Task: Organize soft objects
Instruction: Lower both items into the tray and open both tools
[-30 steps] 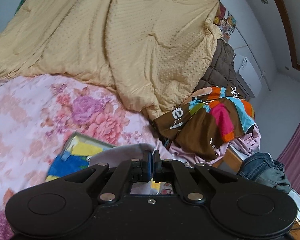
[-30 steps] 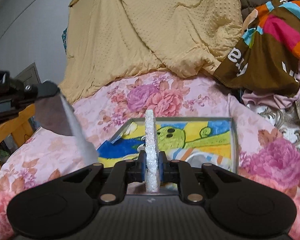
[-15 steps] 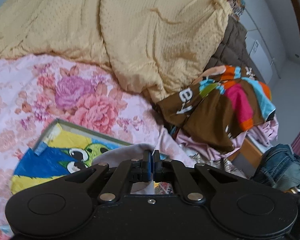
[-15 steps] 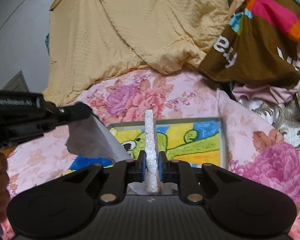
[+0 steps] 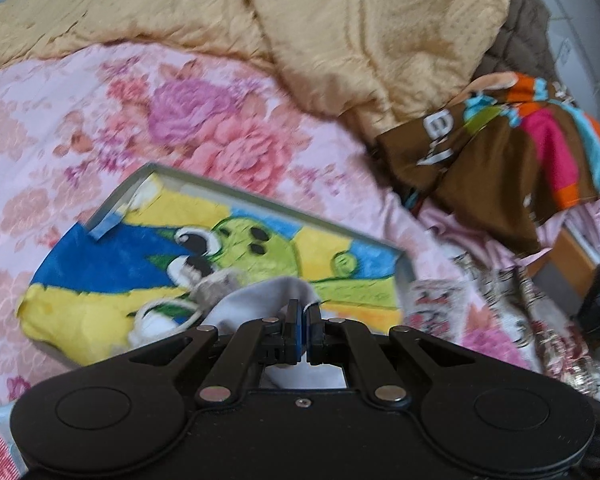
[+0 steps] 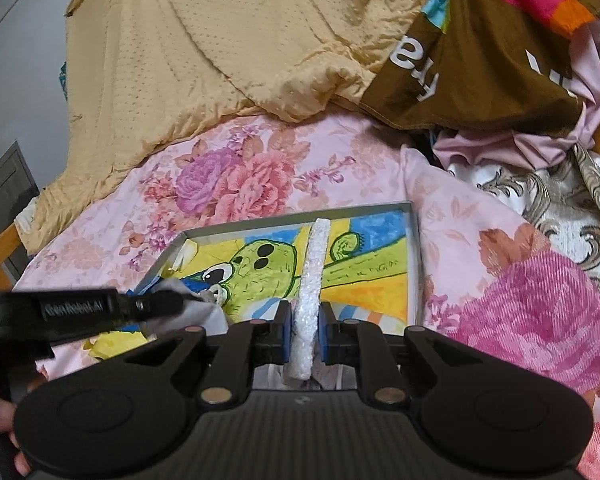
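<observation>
A bed spread with a pink floral sheet (image 6: 284, 176) is being used as the work surface, with a shallow grey tray (image 6: 414, 264) lined by a yellow, blue and green cartoon towel (image 6: 268, 268) lying on it.

The tray is being taken as the landmark. A pale grey soft cloth (image 5: 256, 300) is being held in the clenched left gripper (image 5: 303, 320), over the tray's near-left part, and appears to be nearest the towel there. A white, bumpy foam-like strip (image 6: 314, 280) is being held in the right gripper (image 6: 305, 334), the jaws standing narrowly apart; whether the pads are actually pressing on it cannot be told. Its long axis is running away from the gripper across the tray's middle, toward the far rim. The left load is judged nearer to being set down.
</observation>
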`<state>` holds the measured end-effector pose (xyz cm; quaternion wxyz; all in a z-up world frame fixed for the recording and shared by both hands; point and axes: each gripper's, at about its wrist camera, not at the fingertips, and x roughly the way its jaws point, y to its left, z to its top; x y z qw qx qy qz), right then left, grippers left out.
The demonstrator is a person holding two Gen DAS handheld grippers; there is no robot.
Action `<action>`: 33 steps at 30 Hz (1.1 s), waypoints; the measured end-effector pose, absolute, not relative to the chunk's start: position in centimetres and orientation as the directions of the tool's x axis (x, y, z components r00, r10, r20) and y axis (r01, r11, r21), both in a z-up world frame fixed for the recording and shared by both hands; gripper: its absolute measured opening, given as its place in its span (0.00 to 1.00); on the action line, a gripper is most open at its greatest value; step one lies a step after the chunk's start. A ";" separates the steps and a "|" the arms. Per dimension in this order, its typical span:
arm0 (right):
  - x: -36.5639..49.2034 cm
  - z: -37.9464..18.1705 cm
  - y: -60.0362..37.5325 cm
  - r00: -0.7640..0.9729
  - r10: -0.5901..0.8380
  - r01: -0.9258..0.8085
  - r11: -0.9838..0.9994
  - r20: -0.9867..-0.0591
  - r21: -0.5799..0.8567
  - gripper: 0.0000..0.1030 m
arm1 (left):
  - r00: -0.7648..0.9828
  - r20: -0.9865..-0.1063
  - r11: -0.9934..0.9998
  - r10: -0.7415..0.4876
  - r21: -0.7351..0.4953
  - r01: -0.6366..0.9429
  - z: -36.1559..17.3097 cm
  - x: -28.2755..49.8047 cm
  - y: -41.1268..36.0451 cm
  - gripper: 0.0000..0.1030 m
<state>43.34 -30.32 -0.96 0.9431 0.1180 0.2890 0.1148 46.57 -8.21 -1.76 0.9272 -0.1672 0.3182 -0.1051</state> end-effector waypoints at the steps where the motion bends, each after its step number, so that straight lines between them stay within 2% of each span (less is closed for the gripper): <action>1: 43.4 -1.0 -30.3 0.807 0.282 -0.145 0.947 -0.520 0.287 0.17 | 0.772 -0.564 0.925 -0.292 -0.372 0.078 -2.0 46.6 -8.2 0.01; 6: 43.5 -1.3 -30.3 0.804 0.257 -0.129 0.956 -0.537 0.264 0.29 | 0.756 -0.599 0.935 -0.264 -0.351 0.048 -2.5 46.7 -8.4 0.04; 15: 43.3 -1.4 -30.7 0.802 0.209 -0.093 0.969 -0.559 0.228 0.57 | 0.751 -0.616 0.938 -0.240 -0.347 0.016 -2.2 46.0 -8.4 0.36; 18: 43.0 -1.2 -30.9 0.805 0.206 -0.095 0.971 -0.556 0.221 0.65 | 0.759 -0.612 0.942 -0.224 -0.336 0.007 -1.7 45.4 -8.4 0.51; 19: 42.9 -1.1 -30.9 0.807 0.207 -0.099 0.971 -0.554 0.219 0.67 | 0.762 -0.611 0.943 -0.216 -0.333 0.000 -1.5 45.2 -8.3 0.54; 24: 42.2 -0.6 -30.8 0.813 0.210 -0.116 0.973 -0.544 0.202 0.75 | 0.764 -0.615 0.945 -0.196 -0.327 -0.021 -0.6 44.2 -7.9 0.58; 27: 41.4 0.1 -30.8 0.823 0.214 -0.124 0.972 -0.527 0.201 0.82 | 0.779 -0.601 0.951 -0.177 -0.310 -0.023 0.2 43.1 -7.8 0.66; 33: 38.8 2.1 -31.2 0.861 0.211 -0.120 0.969 -0.463 0.217 0.89 | 0.840 -0.524 0.951 -0.139 -0.306 -0.034 2.6 40.2 -6.7 0.82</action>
